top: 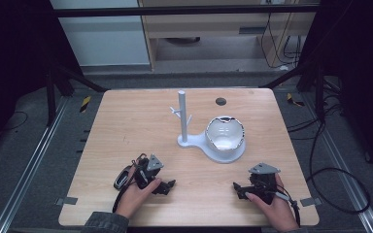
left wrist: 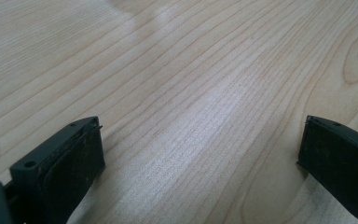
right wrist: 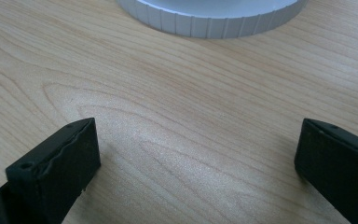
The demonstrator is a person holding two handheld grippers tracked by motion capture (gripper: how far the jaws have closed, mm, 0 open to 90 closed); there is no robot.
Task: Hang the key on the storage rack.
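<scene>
On the near part of the wooden surface [top: 126,121], both grippers rest low, each held in one of the person's hands. The left gripper [top: 167,187] lies at the near left, and its jaws stand wide apart with nothing between them; in the left gripper view only bare wood grain lies between and ahead of the jaws. Just behind the left gripper, on its outer side, a small dark device [top: 122,177] lies on the wood, apart from the jaws.

The right gripper [top: 236,187] sits at the near right, its jaws likewise spread wide and holding nothing. Ahead of the right jaws, near but not touching them, stands a white stand [top: 193,142] with a round, ribbed base rim [right wrist: 214,18] that shows at the top of the right gripper view. A white bowl [top: 225,133] sits in the round dish of that stand, its rim uneven. From the other end of the stand a white upright post [top: 182,116] with short pegs rises, well ahead of the left jaws. Beyond the post, near the far edge, a small dark round spot [top: 221,101] marks the wood.
</scene>
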